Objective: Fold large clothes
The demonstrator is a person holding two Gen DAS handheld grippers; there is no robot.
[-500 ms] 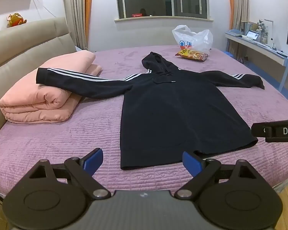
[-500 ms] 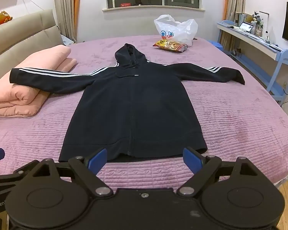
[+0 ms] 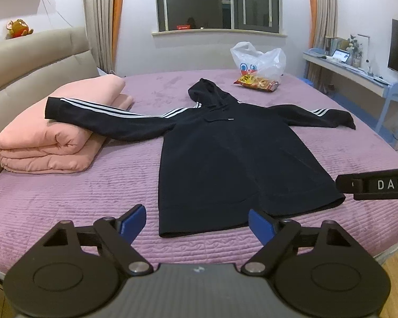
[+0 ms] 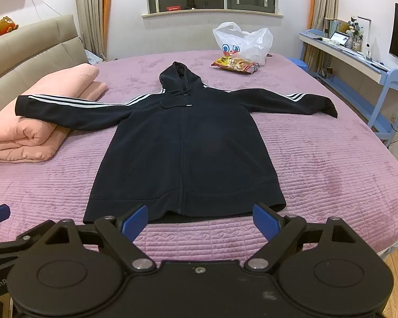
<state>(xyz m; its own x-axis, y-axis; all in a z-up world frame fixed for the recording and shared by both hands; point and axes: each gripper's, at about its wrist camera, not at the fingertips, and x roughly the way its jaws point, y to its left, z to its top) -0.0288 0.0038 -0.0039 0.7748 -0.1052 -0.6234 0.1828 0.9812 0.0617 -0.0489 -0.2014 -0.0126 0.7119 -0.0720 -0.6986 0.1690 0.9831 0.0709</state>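
A black zip hoodie (image 3: 225, 156) with white sleeve stripes lies flat, front up, on the purple bed, sleeves spread wide; it also shows in the right wrist view (image 4: 188, 148). Its left sleeve rests on a folded pink quilt (image 3: 53, 129). My left gripper (image 3: 197, 224) is open and empty, hovering just short of the hem's left corner. My right gripper (image 4: 200, 221) is open and empty, hovering just short of the middle of the hem. The side of the right gripper shows at the right edge of the left wrist view (image 3: 374, 184).
A white plastic bag (image 3: 257, 61) and a snack packet (image 3: 257, 82) lie on the purple bedspread (image 3: 66, 190) beyond the hood. A padded headboard (image 3: 26, 63) stands at the left. A blue desk (image 4: 358, 61) and chair stand to the right of the bed.
Both views have shifted slightly: the hoodie sits a little further right in each. Both grippers remain open and empty.
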